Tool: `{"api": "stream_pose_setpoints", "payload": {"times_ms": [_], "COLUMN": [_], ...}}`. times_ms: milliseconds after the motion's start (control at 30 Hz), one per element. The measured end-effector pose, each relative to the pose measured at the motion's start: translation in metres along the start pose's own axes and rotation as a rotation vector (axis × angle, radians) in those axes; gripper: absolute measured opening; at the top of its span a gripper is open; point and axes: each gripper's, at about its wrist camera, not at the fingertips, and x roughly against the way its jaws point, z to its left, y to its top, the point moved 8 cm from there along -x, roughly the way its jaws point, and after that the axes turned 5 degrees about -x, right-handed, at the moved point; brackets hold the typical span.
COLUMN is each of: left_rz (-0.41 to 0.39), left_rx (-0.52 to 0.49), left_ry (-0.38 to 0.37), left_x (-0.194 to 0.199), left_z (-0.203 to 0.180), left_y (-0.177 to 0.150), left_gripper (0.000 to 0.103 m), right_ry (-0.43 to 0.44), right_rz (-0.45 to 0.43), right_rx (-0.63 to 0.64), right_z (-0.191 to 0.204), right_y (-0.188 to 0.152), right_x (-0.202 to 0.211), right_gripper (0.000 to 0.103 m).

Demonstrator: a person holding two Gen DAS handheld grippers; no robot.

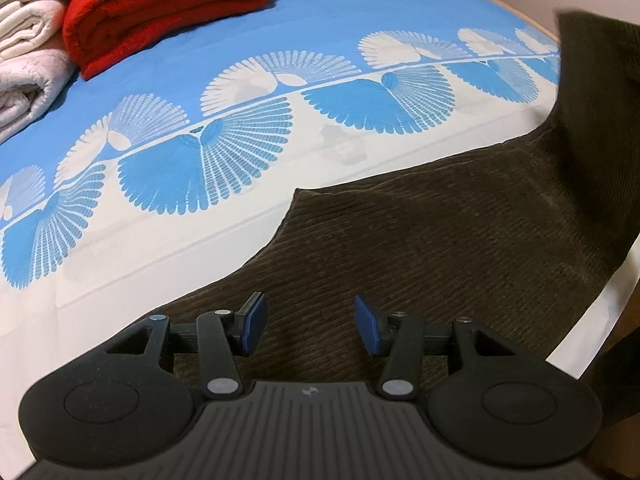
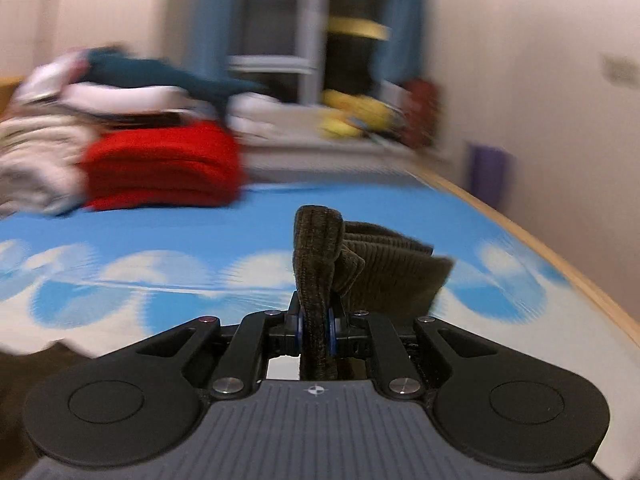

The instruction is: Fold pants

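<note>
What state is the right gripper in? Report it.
Shut on the brown corduroy pants: the right gripper has its blue pads pinching a bunched fold.

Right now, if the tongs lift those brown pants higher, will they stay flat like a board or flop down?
Probably flop. The brown corduroy pants already bunch and fold where the right tongs pinch them. In the left wrist view, the pants rise to the right and sag onto the bedsheet, so the rest should hang limply. The ribbed fabric likely won't slip easily.
</note>
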Motion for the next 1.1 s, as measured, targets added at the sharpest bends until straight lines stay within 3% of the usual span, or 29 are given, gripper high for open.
{"api": "stream_pose_setpoints", "payload": {"times_ms": [100, 200, 333, 433, 567, 633, 667, 733, 800, 967, 1033, 1100], "left_rz": [0.003, 0.008, 0.015, 0.015, 0.01, 0.012, 0.012, 0.008, 0.006, 0.012, 0.018, 0.023], "left_rx": [0.006, 0.021, 0.046, 0.048, 0.04, 0.046, 0.049, 0.045, 0.036, 0.033, 0.032, 0.035], "left_ry": [0.009, 0.017, 0.024, 0.024, 0.023, 0.025, 0.025, 0.019, 0.017, 0.021, 0.027, 0.029], "left_x": [0.001, 0.002, 0.002, 0.004, 0.004, 0.003, 0.003, 0.003, 0.004, 0.003, 0.002, 0.001], "left_z": [0.007, 0.016, 0.025, 0.028, 0.029, 0.03, 0.03, 0.028, 0.026, 0.026, 0.027, 0.03], "left_y": [-0.005, -0.009, -0.013, -0.016, -0.016, -0.016, -0.016, -0.016, -0.015, -0.017, -0.02, -0.022], "left_gripper": [0.054, 0.054, 0.054, 0.054, 0.054, 0.054, 0.054, 0.054, 0.054, 0.054, 0.054, 0.054], "right_ry": [0.151, 0.309, 0.483, 0.444, 0.434, 0.455, 0.495, 0.662, 0.785, 0.658, 0.565, 0.567], "right_rz": [-0.007, 0.055, 0.279, 0.381, 0.327, 0.329, 0.355, 0.435, 0.446, 0.368, 0.38, 0.447], "right_rx": [0.116, 0.274, 0.514, 0.66, 0.695, 0.678, 0.679, 0.659, 0.617, 0.402, 0.41, 0.444], "right_z": [0.083, 0.165, 0.248, 0.258, 0.259, 0.256, 0.255, 0.264, 0.269, 0.256, 0.249, 0.25], "right_y": [-0.012, -0.055, -0.151, -0.203, -0.19, -0.185, -0.187, -0.194, -0.188, -0.153, -0.157, -0.173], "right_x": [0.013, 0.018, 0.017, 0.01, 0.023, 0.031, 0.036, 0.053, 0.07, 0.051, 0.032, 0.021], "right_gripper": [0.011, 0.012, 0.012, 0.013, 0.013, 0.02, 0.026, 0.022, 0.021, 0.03, 0.034, 0.048]}}
